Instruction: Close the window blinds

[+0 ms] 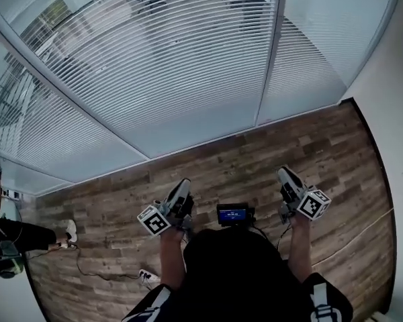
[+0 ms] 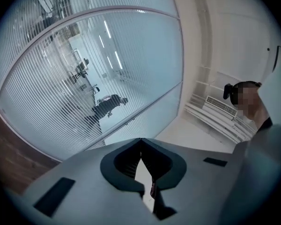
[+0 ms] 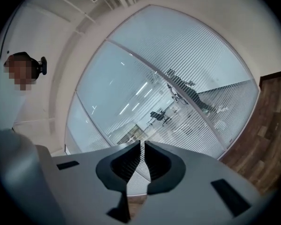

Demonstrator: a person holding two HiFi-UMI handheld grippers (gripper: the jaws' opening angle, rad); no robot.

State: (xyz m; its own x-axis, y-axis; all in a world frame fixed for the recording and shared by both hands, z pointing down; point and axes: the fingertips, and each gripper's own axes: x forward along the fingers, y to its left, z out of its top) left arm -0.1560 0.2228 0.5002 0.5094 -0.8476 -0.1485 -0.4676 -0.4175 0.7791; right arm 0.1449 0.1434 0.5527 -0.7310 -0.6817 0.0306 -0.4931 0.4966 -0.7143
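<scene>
Left gripper: fingers pressed together, empty, held above the wood floor. Right gripper: fingers likewise together, nothing between them. Window blinds: straight ahead of both grippers and well apart from them, slats running side to side, part-open, room visible through. Neither hand clearly nearer; no tilt wand or cord discernible.

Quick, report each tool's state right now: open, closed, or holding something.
Left grey two-jaw tool: closed, jaw tips together, holding nothing.
Right grey two-jaw tool: closed, jaw tips together, holding nothing.
</scene>
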